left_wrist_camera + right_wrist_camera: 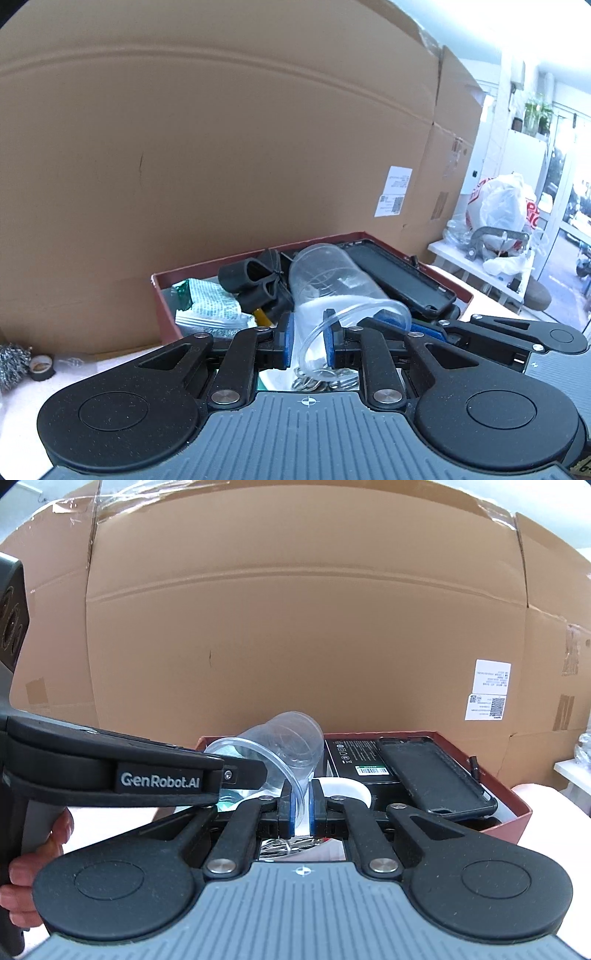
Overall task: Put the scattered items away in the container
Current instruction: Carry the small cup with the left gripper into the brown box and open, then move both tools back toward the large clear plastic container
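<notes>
We've got both grippers on the clear plastic cup (343, 291) at once. Our left gripper (308, 341) pinches the cup's rim betw. its blue pads (289, 339), and our right gripper (300, 806) is clenched on the rim too, as seen from the right wrist cam. The cup lies tilted on its side, mouth toward us, over the red box (519, 812), which sits against a big cardboard wall (221, 147). In the box w/ it: a black phone case (436, 779) leaning at the right, a black carton (351, 757) w/ a barcode label, a white round item (347, 788) just behind the right pads, black rubber pieces (255, 284) and a green-and-white packet (207, 306) at the left. On the table (22, 398) left of the box lie a steel scourer (13, 363) and a small tape roll (41, 366), still outside.
</notes>
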